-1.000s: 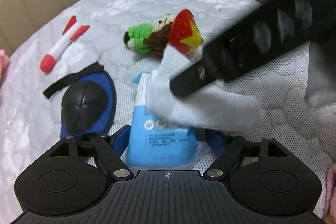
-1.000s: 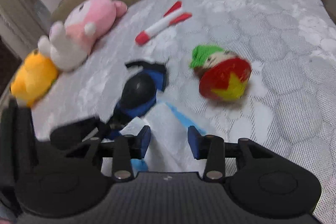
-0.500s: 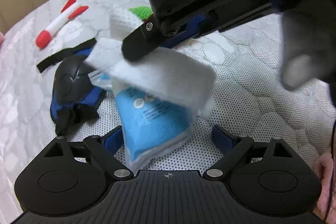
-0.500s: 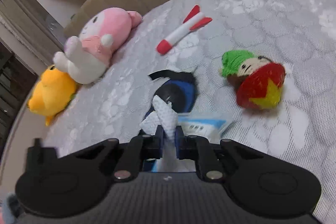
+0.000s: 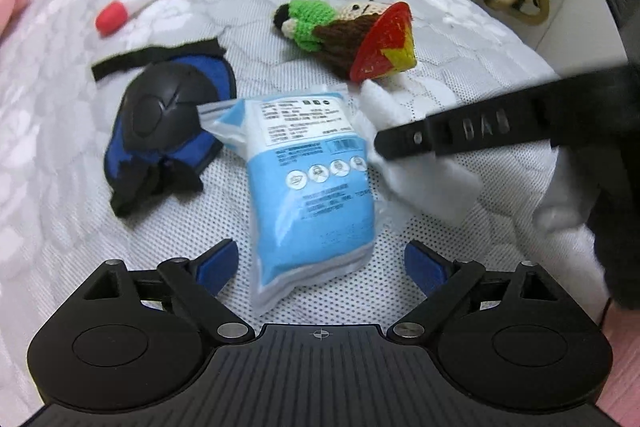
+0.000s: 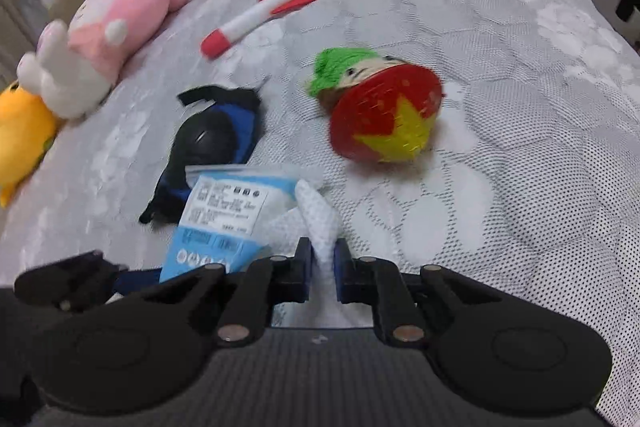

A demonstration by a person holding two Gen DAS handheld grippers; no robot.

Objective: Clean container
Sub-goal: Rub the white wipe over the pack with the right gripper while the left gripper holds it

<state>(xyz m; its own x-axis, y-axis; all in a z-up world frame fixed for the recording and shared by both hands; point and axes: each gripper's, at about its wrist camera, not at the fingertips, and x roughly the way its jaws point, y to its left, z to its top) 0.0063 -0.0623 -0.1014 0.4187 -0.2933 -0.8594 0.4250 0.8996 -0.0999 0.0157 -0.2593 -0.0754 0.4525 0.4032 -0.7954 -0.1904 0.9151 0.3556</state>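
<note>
A: Where is the blue wipe pack (image 5: 312,183) lying?
B: On the bed (image 5: 60,131), between the left hand-held gripper (image 5: 320,267)'s 2 wide-open fingers, untouched.
A: And the right hand-held gripper (image 6: 319,267)?
B: It is pinching 1 white wipe (image 6: 318,223), just beside the pack, near the knee pad (image 5: 160,119).
</note>
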